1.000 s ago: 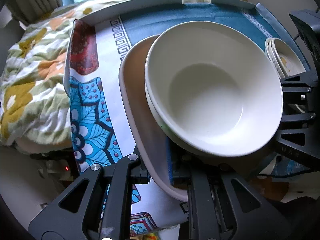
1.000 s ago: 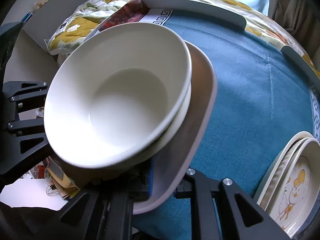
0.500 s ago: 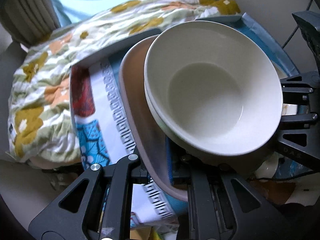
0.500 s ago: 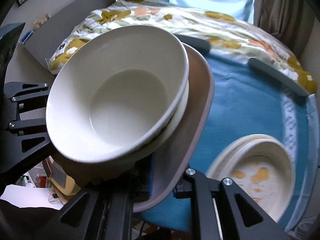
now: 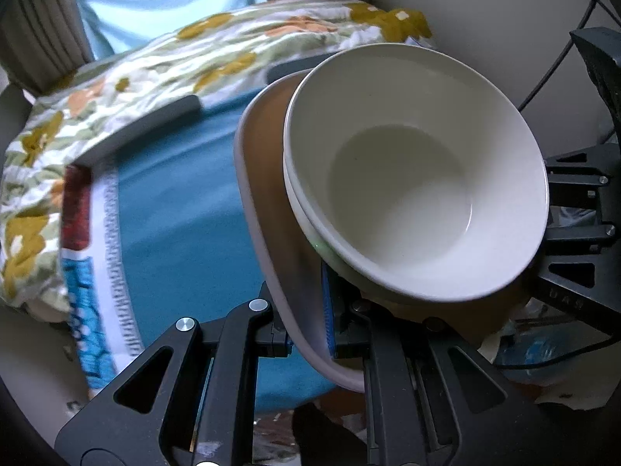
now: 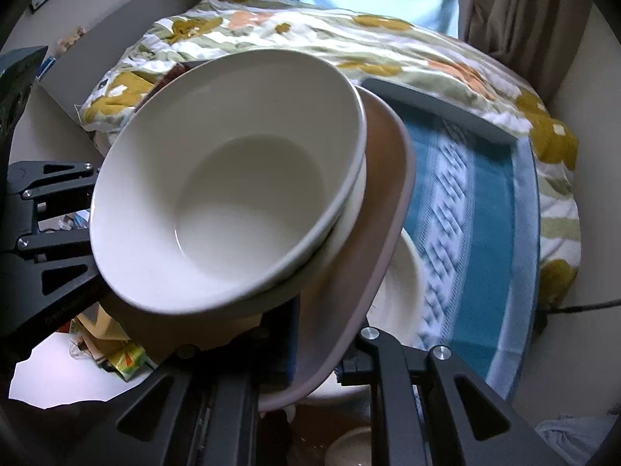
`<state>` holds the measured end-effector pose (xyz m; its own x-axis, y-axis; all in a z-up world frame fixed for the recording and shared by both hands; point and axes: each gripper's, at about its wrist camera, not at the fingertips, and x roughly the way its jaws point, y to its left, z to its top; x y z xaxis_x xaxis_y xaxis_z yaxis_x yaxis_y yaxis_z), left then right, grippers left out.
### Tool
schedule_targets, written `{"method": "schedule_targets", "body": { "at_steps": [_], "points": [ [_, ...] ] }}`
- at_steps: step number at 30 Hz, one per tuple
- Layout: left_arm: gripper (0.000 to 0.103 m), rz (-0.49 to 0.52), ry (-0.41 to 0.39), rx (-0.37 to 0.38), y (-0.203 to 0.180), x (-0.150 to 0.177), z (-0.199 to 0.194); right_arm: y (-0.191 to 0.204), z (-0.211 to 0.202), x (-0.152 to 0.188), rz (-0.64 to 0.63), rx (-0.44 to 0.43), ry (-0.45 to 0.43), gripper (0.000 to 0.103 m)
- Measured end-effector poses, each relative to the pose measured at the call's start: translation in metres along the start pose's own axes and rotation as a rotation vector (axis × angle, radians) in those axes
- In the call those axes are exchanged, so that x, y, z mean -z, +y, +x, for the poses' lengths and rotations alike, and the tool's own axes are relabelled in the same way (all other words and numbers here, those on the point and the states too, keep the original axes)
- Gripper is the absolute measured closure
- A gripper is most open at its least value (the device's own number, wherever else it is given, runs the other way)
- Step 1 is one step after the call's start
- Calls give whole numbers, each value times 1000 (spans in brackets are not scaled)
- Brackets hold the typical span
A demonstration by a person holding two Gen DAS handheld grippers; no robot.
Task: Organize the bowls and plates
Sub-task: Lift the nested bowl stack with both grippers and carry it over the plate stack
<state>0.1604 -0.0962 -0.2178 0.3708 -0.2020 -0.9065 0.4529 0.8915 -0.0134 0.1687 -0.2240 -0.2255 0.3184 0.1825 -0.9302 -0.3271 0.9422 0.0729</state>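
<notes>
Two white bowls (image 5: 407,178) sit nested on one brown plate (image 5: 268,209), lifted above the blue cloth (image 5: 174,209). The left claw (image 5: 306,330) and right claw (image 6: 318,345) each clamp a plate edge. Only the right view shows another pale dish (image 6: 399,291) underneath.

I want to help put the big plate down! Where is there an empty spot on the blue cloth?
The plain blue cloth between its white patterned border and the held brown plate looks bare. The cloth's other side is crowded: a stack of white dishes sits there, partly hidden under the plate.
</notes>
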Motion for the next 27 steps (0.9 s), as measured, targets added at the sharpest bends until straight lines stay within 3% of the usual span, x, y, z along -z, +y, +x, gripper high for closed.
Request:
{"method": "schedule_targets", "body": {
  "at_steps": [9, 18, 27],
  "points": [
    [94, -32, 63, 1, -37, 9, 42, -33, 25, 35, 24, -25, 36, 90],
    [94, -70, 96, -10, -35, 17, 63, -39, 42, 38, 17, -53, 32, 90],
    [94, -64, 72, -10, -32, 22, 65, -40, 46, 42, 17, -52, 17, 90]
  ]
}}
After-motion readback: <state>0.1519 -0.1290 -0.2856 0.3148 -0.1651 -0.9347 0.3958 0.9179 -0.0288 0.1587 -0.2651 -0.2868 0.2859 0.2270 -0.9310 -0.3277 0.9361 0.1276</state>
